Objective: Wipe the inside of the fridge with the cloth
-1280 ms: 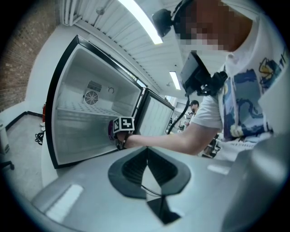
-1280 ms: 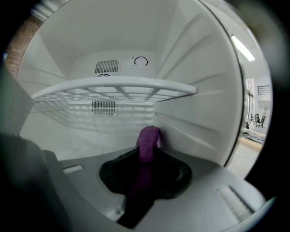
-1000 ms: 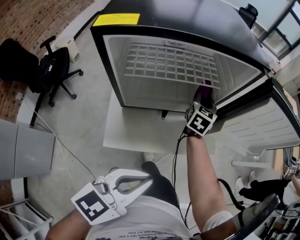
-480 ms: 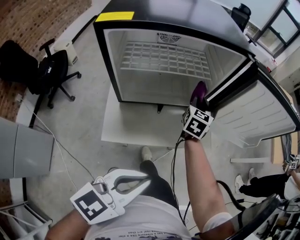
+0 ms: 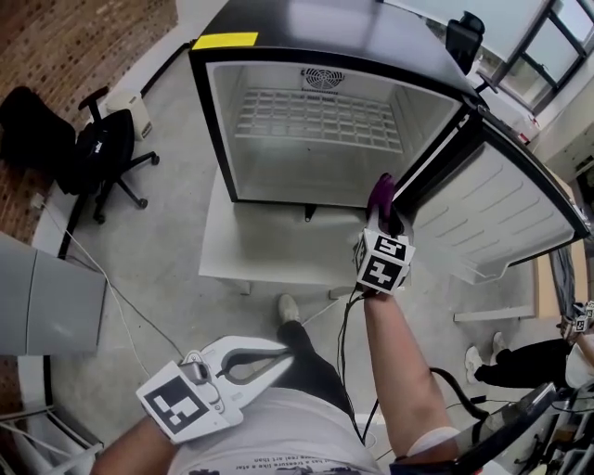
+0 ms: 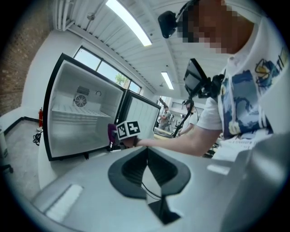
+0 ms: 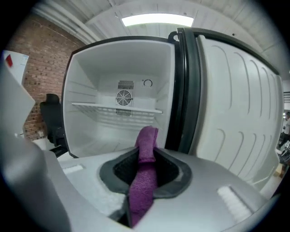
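A small black fridge (image 5: 306, 28) stands open, its white inside (image 5: 306, 167) empty save for a wire shelf (image 5: 316, 116). My right gripper (image 5: 382, 199) is shut on a purple cloth (image 5: 380, 190), held just outside the fridge's front edge near the door hinge. In the right gripper view the cloth (image 7: 144, 174) sticks up between the jaws, with the fridge interior (image 7: 118, 113) ahead. My left gripper (image 5: 278, 357) hangs low by the person's body, shut with nothing in it; in the left gripper view its jaws meet (image 6: 147, 170).
The fridge door (image 5: 501, 213) swings open to the right. The fridge rests on a low white platform (image 5: 269, 250). A black office chair (image 5: 97, 148) stands at the left, a grey cabinet (image 5: 42, 297) nearer. Cables trail over the concrete floor (image 5: 158, 260).
My right gripper with the cloth has drawn back out of the fridge, from under the shelf to just before the opening. The left gripper has stayed in place.
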Available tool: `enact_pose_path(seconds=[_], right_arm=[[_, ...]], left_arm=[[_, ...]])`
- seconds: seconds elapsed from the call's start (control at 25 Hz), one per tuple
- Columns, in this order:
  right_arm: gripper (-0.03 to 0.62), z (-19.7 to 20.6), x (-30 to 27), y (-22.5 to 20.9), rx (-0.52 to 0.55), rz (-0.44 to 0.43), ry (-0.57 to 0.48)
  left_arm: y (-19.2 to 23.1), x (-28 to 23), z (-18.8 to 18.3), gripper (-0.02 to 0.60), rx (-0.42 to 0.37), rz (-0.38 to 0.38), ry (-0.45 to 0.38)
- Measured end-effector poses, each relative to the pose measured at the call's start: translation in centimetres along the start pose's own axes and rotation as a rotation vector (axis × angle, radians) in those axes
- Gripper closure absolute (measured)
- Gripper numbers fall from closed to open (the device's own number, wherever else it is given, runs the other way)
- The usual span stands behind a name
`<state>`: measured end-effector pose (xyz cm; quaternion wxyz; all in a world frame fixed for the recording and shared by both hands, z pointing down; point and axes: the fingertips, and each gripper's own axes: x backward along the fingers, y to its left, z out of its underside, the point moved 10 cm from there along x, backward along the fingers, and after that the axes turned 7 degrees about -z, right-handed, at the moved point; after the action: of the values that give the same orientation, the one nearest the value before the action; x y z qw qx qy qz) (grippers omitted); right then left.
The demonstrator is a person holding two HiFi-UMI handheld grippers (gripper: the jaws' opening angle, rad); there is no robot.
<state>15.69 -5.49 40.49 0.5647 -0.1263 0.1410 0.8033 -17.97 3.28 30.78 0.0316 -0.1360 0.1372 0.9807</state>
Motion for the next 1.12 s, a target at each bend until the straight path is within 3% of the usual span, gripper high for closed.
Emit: enact_pose_path(seconds=[0.32,0.56,0.84,1.12], right_arm=[[0.519,-0.4,4.2,0.9,0.091,-0.131,0.026],[0.519,-0.9,6.9,0.6,0.145,-0.181,0.002],[0.519,-3.8,10.4,-0.6,0.159,-0.229,-0.096],[0.519,-9.1,11.3,-4.1,0.152,-0.210,-0.245]], left_arm=[[-1.2,1.2,0.4,0.577,-0.009,-0.009,-0.054],[-1.6,1.9,0.9,0.577,-0.008,-0.026,-0.068],[-0.9,2.4,2.3,0.577,-0.039,-0.046,-0.022],[0.0,-0.3,0.1,0.577,-0.050,-0.046,-0.029]])
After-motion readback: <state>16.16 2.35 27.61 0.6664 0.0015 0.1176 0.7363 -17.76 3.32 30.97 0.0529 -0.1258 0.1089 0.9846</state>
